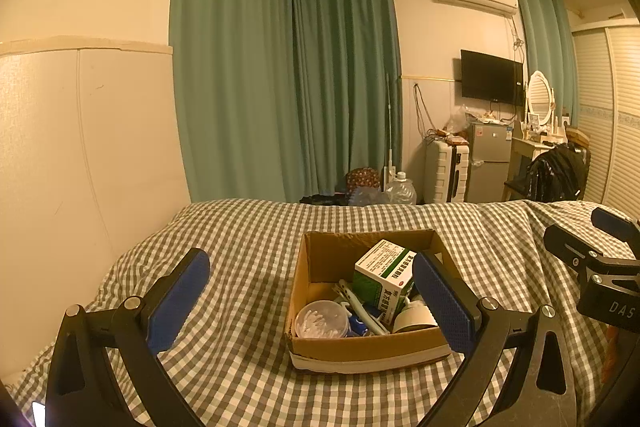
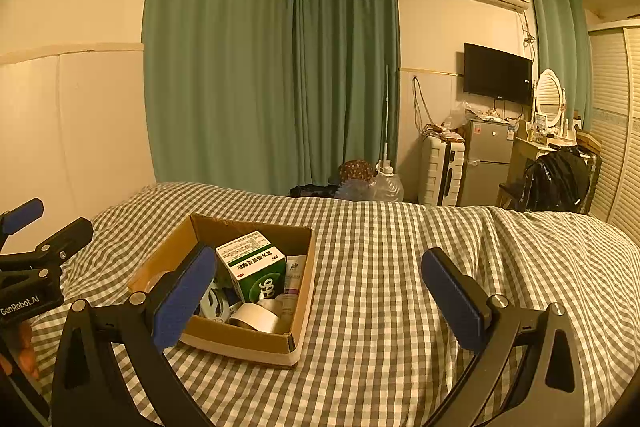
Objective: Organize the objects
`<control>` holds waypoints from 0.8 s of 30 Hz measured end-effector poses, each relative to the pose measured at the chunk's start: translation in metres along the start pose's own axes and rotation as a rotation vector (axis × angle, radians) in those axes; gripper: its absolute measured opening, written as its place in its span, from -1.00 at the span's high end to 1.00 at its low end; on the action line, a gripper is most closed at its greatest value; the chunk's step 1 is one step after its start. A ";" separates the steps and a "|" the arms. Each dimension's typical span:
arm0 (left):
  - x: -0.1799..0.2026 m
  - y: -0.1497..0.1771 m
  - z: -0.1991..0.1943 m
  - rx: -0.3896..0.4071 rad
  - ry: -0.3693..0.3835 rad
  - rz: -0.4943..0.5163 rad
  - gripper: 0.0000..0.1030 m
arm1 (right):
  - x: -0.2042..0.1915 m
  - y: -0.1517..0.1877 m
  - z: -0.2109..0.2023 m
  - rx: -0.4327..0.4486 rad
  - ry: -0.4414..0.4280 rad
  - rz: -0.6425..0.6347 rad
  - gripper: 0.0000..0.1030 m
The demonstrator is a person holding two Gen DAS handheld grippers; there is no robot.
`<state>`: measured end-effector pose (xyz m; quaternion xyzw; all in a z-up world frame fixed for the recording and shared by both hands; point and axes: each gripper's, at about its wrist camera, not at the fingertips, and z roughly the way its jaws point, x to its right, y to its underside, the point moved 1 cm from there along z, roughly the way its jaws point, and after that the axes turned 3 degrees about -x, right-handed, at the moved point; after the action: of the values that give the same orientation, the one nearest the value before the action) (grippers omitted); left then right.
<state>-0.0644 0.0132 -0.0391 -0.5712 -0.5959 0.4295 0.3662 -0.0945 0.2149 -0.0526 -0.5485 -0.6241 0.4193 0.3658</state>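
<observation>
An open cardboard box (image 1: 364, 353) (image 2: 240, 341) rests on the checked bedspread (image 1: 248, 239) (image 2: 380, 267). Inside it lie a green and white medicine carton (image 1: 386, 273) (image 2: 254, 265), a round clear plastic tub (image 1: 322, 319), a roll of tape (image 1: 414, 319) (image 2: 256, 319), a pale clip-like tool (image 1: 360, 307) and a small tube (image 2: 295, 273). My left gripper (image 1: 310, 273) is open, held above the bed with its right finger over the box's right edge. My right gripper (image 2: 320, 267) is open too, right of the box, its left finger in front of the box's near-left part. Neither holds anything.
The bed runs along a cream wall (image 1: 80, 147) on the left. Beyond its far edge hang green curtains (image 1: 288, 75); water jugs (image 1: 400, 189), a white suitcase (image 1: 446, 169), a small fridge (image 1: 490, 159), a wall TV (image 1: 491, 77), a dressing table with mirror (image 1: 538, 99) and a black bag (image 1: 556, 173) stand there.
</observation>
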 end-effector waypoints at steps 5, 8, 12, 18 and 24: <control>-0.001 0.003 0.002 -0.013 -0.008 -0.005 -1.00 | 0.000 0.001 0.001 -0.007 0.000 0.000 -0.99; -0.001 0.003 0.002 -0.012 -0.004 -0.007 -1.00 | 0.000 0.002 0.002 -0.012 -0.001 -0.002 -0.99; -0.001 0.003 0.002 -0.015 -0.006 -0.007 -1.00 | -0.001 0.002 0.002 -0.014 0.000 -0.005 -0.99; -0.001 0.004 0.002 -0.013 -0.006 -0.008 -1.00 | -0.001 0.002 0.002 -0.018 0.001 -0.005 -0.99; -0.001 0.004 0.002 -0.013 -0.007 -0.006 -1.00 | 0.000 0.003 0.003 -0.025 0.000 -0.008 -0.99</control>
<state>-0.0651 0.0122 -0.0433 -0.5702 -0.6016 0.4268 0.3617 -0.0962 0.2144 -0.0565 -0.5505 -0.6315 0.4101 0.3605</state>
